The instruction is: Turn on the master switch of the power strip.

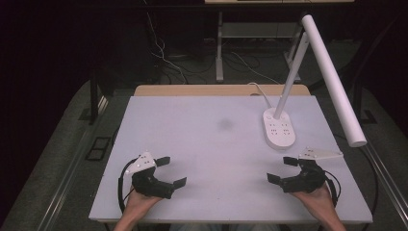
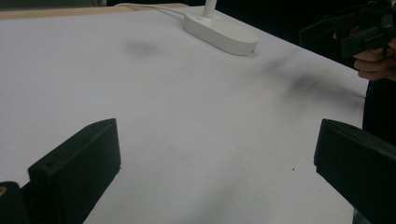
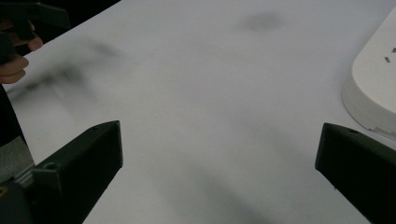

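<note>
The left tongs (image 1: 172, 170) rest low over the near left part of the desk (image 1: 211, 144), their two black jaws spread wide with nothing between them. In the left gripper view the same jaws rise from the bottom corners with bare white desk surface showing across the broad gap. A grey three-cornered plate (image 1: 141, 162) sits on top of this gripper, and a black cable (image 1: 121, 185) loops from it toward the near edge. The person's left hand (image 1: 139, 201) grips it from below, the forearm coming in from the bottom.

The right tongs (image 1: 283, 169) sit over the near right part of the desk, jaws likewise spread wide and holding nothing. The right gripper view shows both jaws far apart over plain white surface. This gripper also carries a grey three-cornered plate (image 1: 320, 154), and the right hand (image 1: 315, 198) holds it from below. The two grippers are well apart, their jaws turned inward toward the middle of the desk.

Beyond the right tongs, near them but not touching, lies a white power strip (image 1: 279, 127) that serves as the base of a white desk lamp (image 1: 332, 77). Its thin stem leans up and away to the right, and the long tube head slopes back down over the right edge of the desk. A white cord (image 1: 260, 89) runs from the base to the far edge. A faint dark smudge (image 1: 224, 124) marks the desk surface left of the base.

Past the desk is a dark floor with tangled cables (image 1: 166, 57).
</note>
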{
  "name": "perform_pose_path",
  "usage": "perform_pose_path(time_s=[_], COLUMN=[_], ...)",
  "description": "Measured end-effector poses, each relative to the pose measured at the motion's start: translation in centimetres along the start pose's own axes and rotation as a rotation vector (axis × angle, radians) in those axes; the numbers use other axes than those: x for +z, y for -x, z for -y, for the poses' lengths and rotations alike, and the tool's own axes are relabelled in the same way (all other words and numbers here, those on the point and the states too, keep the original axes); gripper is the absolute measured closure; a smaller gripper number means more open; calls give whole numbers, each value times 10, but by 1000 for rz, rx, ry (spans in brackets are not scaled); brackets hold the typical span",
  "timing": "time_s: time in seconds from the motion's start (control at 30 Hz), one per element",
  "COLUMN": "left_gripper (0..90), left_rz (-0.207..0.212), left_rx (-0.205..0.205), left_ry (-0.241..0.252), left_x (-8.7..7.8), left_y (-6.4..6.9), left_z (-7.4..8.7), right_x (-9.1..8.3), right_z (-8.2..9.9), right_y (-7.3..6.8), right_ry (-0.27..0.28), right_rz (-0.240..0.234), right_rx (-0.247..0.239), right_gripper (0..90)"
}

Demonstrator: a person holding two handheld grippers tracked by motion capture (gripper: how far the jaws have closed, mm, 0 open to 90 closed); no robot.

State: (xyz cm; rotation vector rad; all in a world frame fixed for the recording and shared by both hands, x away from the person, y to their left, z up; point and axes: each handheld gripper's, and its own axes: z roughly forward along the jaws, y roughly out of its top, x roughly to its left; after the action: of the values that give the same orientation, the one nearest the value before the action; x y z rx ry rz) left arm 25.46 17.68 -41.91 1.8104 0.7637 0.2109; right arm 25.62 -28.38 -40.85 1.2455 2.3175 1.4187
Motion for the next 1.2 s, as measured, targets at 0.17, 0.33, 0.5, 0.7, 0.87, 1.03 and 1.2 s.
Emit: perform_pose_path(time_s=[0.17, 0.33, 0.5, 0.7, 0.87, 1.03, 1.2], left_gripper=[0, 0, 0, 0, 0, 0, 0], left_rz=[-3, -7, -12, -13, -14, -16, -13], left_rx=[2, -2, 0, 0, -6, -7, -8], left_ry=[-6, -7, -9, -8, -7, -7, -8], left_x=[0, 1, 1, 1, 1, 1, 1], left_y=[0, 0, 0, 0, 0, 0, 0], left_z=[0, 1, 1, 1, 1, 1, 1], right_x=[0, -3, -4, -5, -3, 0, 4], right_z=[-4, -13, -21, -35, -44, -52, -58], right_y=[1, 3, 2, 3, 4, 6, 8], right_ry=[-15, -19, -29, -37, -40, -54, -64], right_rz=[2, 3, 1, -3, -5, -6, -7], right_rx=[2, -9, -23, -43, -49, -59, -65], right_gripper=[2, 2, 2, 2, 2, 2, 2])
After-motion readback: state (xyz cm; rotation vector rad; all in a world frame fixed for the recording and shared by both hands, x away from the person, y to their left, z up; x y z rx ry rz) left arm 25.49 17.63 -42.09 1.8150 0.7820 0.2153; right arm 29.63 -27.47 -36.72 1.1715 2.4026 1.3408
